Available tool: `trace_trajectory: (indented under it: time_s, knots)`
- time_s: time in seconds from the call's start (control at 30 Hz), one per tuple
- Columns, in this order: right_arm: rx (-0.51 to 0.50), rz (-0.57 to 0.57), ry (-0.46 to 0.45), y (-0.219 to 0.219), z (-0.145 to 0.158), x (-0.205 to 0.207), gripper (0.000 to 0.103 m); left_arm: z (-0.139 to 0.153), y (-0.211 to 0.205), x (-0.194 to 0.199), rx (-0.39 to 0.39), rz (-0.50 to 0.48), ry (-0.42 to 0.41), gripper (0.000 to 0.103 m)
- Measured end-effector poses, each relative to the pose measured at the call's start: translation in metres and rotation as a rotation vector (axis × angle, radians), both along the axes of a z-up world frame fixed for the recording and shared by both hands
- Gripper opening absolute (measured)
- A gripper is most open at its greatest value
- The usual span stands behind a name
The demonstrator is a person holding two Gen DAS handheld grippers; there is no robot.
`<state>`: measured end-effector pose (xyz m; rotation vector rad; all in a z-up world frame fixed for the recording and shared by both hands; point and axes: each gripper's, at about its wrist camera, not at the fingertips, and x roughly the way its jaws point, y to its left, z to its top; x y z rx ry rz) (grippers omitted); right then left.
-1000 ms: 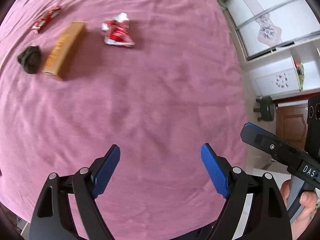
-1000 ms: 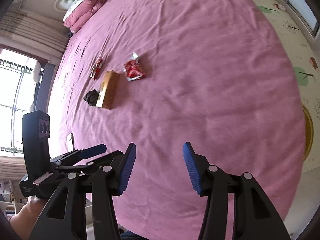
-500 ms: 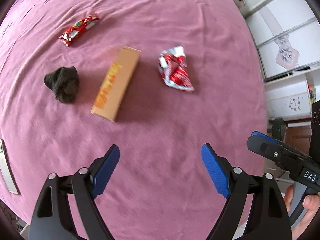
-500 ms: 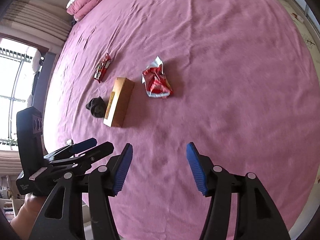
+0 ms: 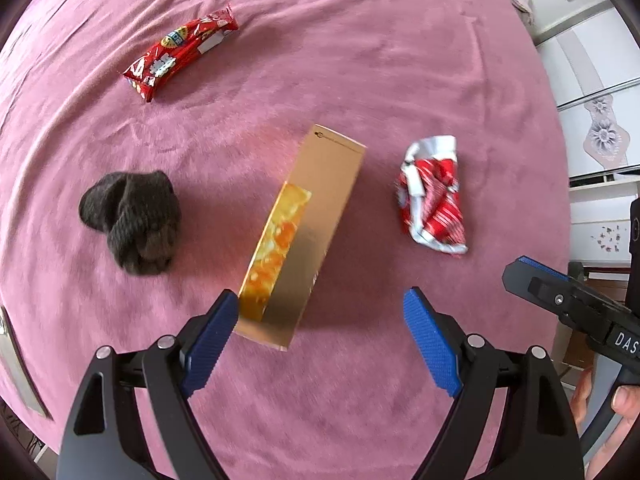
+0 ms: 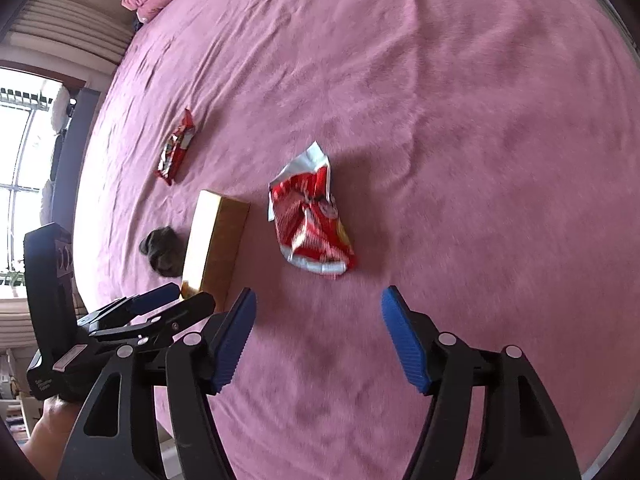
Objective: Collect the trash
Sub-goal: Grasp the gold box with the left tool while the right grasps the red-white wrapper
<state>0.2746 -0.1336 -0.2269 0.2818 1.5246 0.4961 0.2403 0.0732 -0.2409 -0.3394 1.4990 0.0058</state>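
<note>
Trash is lying scattered on the pink bed (image 5: pixel 400 60): a gold box (image 5: pixel 308 232) running lengthwise away from the left hand-held gripper (image 5: pixel 320 336), whose jaws are standing wide and empty; the right hand-held gripper (image 6: pixel 316 336) is opening, empty, near the crumpled red wrapper (image 6: pixel 312 220).

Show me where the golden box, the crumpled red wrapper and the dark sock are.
golden box (image 5: pixel 316 216): left wrist view, middle of its top face.
crumpled red wrapper (image 6: pixel 314 220): right wrist view, its red middle.
dark sock (image 5: pixel 134 220): left wrist view, centre of bundle.
</note>
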Motion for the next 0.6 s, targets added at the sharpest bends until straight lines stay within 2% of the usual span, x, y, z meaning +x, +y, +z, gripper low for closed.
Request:
trace_trajectory:
  time_s: [0.07,0.2,0.33,0.43,0.5,0.57,0.6]
  knots:
    - [-0.013,0.004,0.003,0.006,-0.007,0.009,0.065,-0.005,0.003,0.005,0.020,0.002,0.004,0.085]
    - [-0.034,0.026,0.007,0.019,-0.018,0.024,0.066,-0.018,0.012,0.014,-0.009,0.032,0.028,0.085]
    - [-0.048,0.044,0.012,0.030,-0.028,0.032,0.066,-0.029,0.017,0.017,-0.007,0.043,0.042,0.084]
    - [-0.064,0.052,0.013,0.035,-0.034,0.036,0.066,-0.038,0.020,0.019,-0.009,0.050,0.052,0.080]
    - [-0.075,0.060,0.017,0.039,-0.037,0.038,0.062,-0.043,0.024,0.020,-0.007,0.057,0.061,0.075]
    - [-0.093,0.077,0.021,0.042,-0.042,0.038,0.048,-0.045,0.026,0.021,0.000,0.064,0.062,0.069]
    - [-0.097,0.082,0.022,0.043,-0.043,0.038,0.047,-0.045,0.028,0.021,0.008,0.066,0.061,0.065]
